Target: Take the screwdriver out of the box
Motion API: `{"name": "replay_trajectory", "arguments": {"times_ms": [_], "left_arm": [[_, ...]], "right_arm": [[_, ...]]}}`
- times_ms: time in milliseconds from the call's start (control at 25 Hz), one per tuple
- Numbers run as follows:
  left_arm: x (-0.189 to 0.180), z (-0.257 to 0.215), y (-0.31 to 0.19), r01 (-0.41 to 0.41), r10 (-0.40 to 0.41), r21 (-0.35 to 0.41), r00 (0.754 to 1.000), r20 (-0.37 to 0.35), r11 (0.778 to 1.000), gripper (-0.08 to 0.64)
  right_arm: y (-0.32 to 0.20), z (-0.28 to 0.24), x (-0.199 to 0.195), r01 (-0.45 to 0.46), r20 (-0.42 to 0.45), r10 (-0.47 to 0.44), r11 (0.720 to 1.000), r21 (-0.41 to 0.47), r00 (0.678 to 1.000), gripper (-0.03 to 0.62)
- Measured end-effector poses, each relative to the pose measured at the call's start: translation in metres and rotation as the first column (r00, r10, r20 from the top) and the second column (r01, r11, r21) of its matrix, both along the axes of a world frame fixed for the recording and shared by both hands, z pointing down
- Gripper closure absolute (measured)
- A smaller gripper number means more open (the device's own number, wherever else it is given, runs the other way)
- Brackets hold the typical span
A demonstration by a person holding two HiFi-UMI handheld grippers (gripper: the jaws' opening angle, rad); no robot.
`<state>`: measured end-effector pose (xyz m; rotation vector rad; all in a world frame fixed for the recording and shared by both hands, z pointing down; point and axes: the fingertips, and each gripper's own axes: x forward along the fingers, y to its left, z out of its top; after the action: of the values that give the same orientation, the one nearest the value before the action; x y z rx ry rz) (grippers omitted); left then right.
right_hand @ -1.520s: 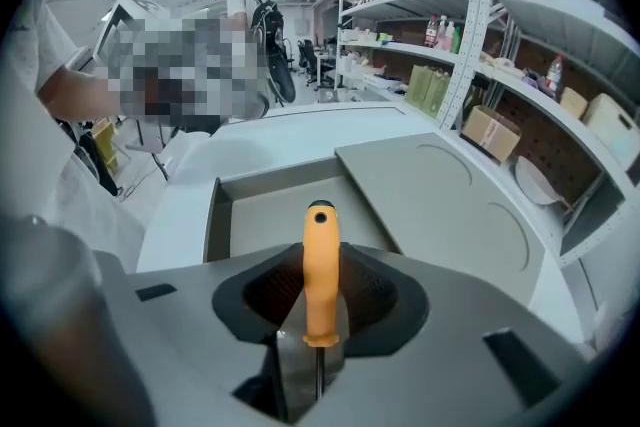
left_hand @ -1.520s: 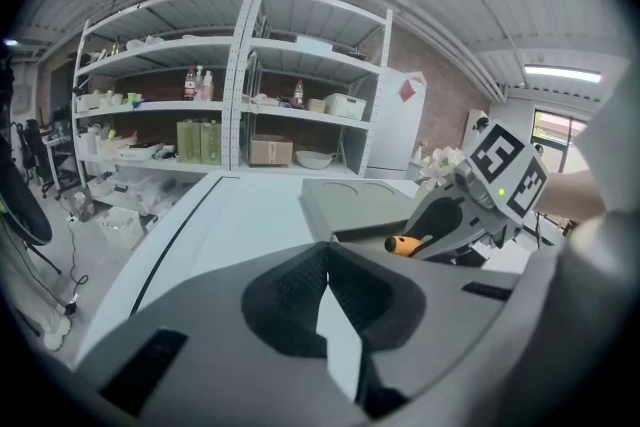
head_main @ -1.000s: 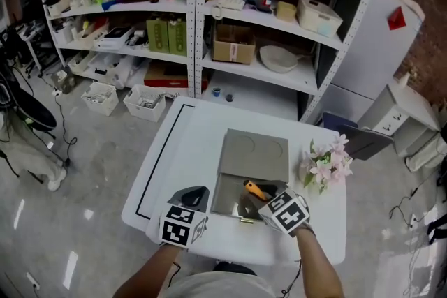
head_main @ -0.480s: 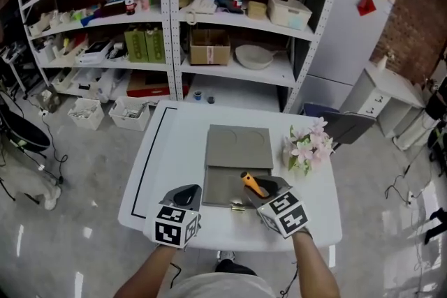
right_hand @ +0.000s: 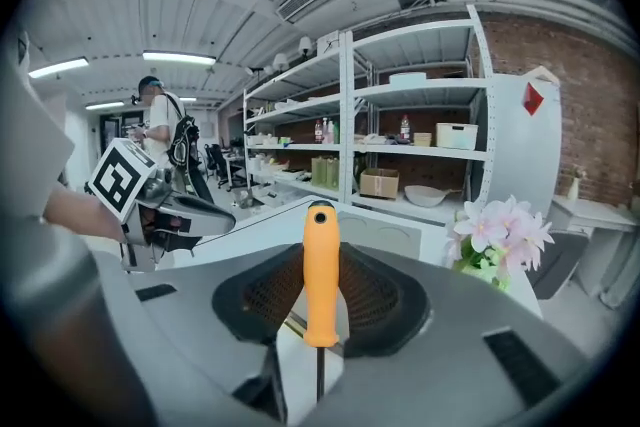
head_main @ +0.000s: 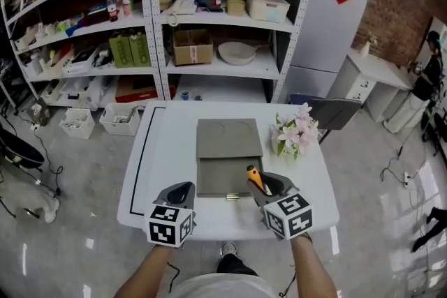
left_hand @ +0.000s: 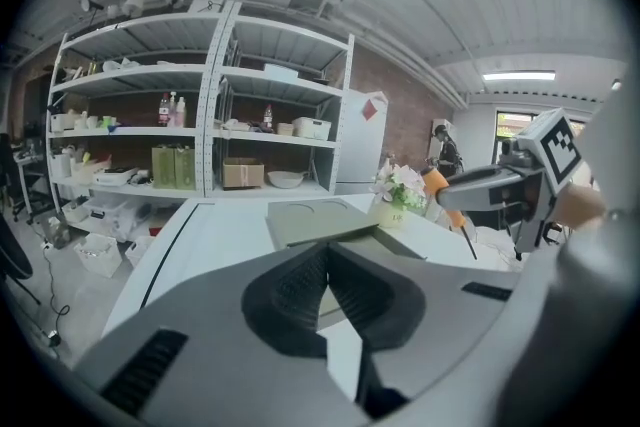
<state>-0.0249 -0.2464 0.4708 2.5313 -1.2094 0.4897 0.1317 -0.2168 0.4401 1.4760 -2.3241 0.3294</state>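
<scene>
In the head view a flat grey box (head_main: 222, 178) lies open on the white table (head_main: 167, 150), its lid (head_main: 227, 139) folded back behind it. My right gripper (head_main: 267, 185) hangs over the box's right front corner, shut on the orange handle of the screwdriver (head_main: 254, 178), which is clear of the box. The right gripper view shows the handle (right_hand: 320, 275) upright between the pads, with the thin shaft pointing down. My left gripper (head_main: 179, 193) is at the box's left front, shut and empty; its pads meet in the left gripper view (left_hand: 328, 260).
A vase of pink flowers (head_main: 292, 132) stands just right of the box lid. White shelving (head_main: 209, 24) full of goods and a white cabinet (head_main: 328, 24) rise behind the table. A black line (head_main: 136, 164) runs along the table's left side. A person (right_hand: 155, 120) stands far off.
My right gripper has risen out of the box with the screwdriver and rolled, so the handle stands more upright. The left gripper has lifted a little and drawn back.
</scene>
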Motion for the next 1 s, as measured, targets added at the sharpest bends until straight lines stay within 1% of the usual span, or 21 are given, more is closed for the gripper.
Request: {"name": "replay_trajectory", "arguments": {"times_ms": [200, 440, 680, 1000], "left_arm": [[-0.004, -0.002, 0.009, -0.009, 0.009, 0.007, 1.000, 0.005, 1.000, 0.555], [0.001, -0.008, 0.018, -0.020, 0.020, 0.021, 1.000, 0.002, 1.000, 0.555], [0.002, -0.007, 0.024, -0.034, 0.034, 0.033, 0.999, 0.005, 0.999, 0.555], [0.006, -0.010, 0.029, -0.044, 0.044, 0.034, 0.999, 0.008, 0.998, 0.555]], "right_arm": [[0.015, -0.003, 0.004, -0.069, 0.080, 0.067, 0.997, 0.022, 0.995, 0.479], [0.032, -0.005, 0.006, -0.100, 0.111, 0.096, 0.994, 0.036, 0.989, 0.479], [0.042, -0.002, 0.010, -0.125, 0.110, 0.120, 0.991, 0.046, 0.987, 0.479], [0.048, -0.005, 0.015, -0.135, 0.113, 0.129, 0.990, 0.048, 0.985, 0.479]]}}
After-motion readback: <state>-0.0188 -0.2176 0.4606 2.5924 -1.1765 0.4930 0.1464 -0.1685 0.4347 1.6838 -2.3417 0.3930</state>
